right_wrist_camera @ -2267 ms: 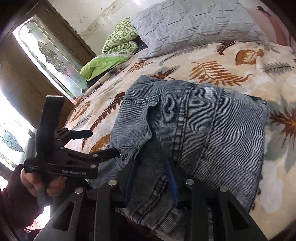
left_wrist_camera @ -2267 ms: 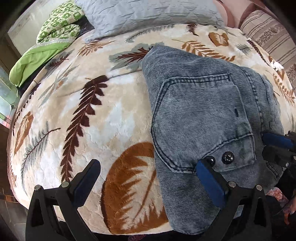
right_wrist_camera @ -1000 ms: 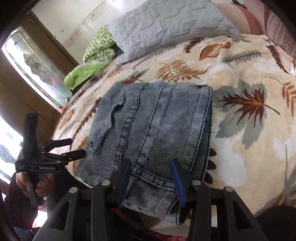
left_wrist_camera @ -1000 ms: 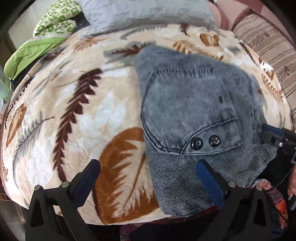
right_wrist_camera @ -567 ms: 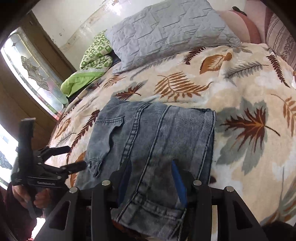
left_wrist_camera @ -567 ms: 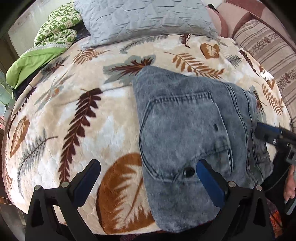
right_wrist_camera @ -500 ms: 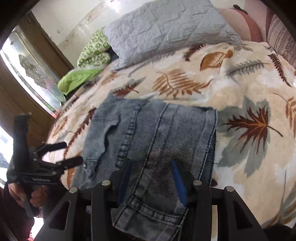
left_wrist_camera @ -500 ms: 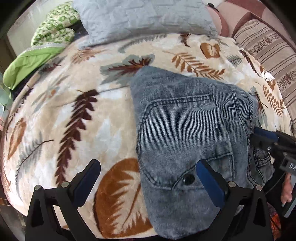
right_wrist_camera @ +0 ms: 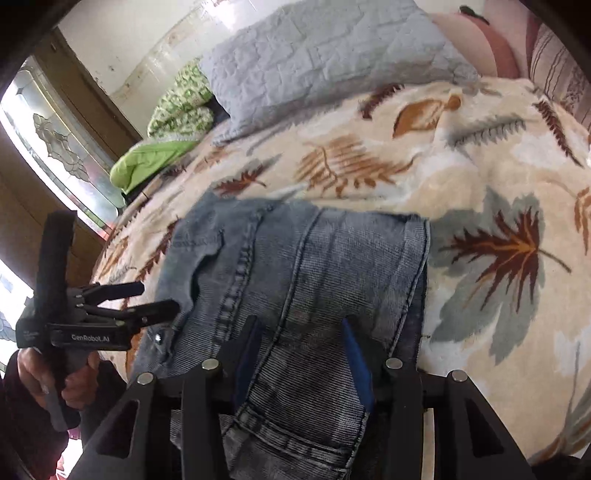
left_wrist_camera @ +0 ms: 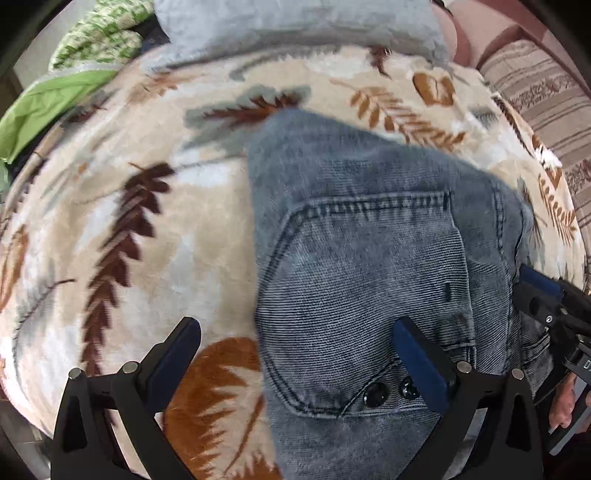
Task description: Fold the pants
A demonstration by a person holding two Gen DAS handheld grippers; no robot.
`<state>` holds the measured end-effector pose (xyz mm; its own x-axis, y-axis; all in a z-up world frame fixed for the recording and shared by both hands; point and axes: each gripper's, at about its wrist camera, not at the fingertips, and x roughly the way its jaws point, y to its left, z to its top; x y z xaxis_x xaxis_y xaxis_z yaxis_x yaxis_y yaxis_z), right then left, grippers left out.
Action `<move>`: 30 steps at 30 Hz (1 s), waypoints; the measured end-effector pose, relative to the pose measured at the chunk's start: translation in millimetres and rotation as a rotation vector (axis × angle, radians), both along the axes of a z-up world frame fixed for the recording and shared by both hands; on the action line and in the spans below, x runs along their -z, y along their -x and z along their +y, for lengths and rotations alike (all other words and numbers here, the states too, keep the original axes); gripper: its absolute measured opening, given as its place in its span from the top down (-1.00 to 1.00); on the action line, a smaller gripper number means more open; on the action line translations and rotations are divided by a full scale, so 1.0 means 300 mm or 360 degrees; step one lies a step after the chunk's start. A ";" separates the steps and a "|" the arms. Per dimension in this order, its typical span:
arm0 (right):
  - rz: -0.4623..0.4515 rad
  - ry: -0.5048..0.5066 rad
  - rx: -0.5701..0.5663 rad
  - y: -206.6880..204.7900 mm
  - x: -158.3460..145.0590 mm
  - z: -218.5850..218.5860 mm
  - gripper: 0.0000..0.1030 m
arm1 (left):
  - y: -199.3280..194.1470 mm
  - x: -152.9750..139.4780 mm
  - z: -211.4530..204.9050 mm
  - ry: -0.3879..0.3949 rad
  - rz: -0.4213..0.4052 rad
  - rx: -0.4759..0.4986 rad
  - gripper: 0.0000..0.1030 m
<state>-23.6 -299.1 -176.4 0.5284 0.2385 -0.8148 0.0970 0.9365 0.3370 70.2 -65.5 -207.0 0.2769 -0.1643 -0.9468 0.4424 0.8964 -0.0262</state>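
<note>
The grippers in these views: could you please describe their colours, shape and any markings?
Both are matte black, two-fingered tools with blue pads and silver rivets. The left gripper, seen from the right wrist, has slim tapered fingers, a pistol-style handle and white "GenRobot.AI" lettering. The right gripper carries partly hidden white lettering. A dark sleeve covers the left arm.

A bed carries a cream blanket (right_wrist_camera: 461, 155) printed with brown and grey leaves. A grey quilted pillow (right_wrist_camera: 325, 59) and green bedding (right_wrist_camera: 162, 147) lie at its head. Daylight enters an etched-glass window (right_wrist_camera: 55, 147) in dark wood beside a whitish wall (right_wrist_camera: 147, 33).
</note>
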 end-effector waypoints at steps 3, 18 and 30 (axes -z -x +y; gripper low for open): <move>-0.0005 0.0034 -0.0027 -0.004 -0.001 0.005 0.01 | -0.023 0.021 0.019 0.0097 0.0069 -0.0066 -1.00; 0.0074 -0.0096 0.0259 0.105 -0.092 -0.216 -0.17 | -0.051 -0.074 0.209 0.0321 0.0184 -0.0134 -1.00; 0.0407 -0.0688 0.0250 0.145 0.068 -0.334 -0.17 | -0.037 -0.014 0.302 0.0608 0.0448 -0.0098 -1.00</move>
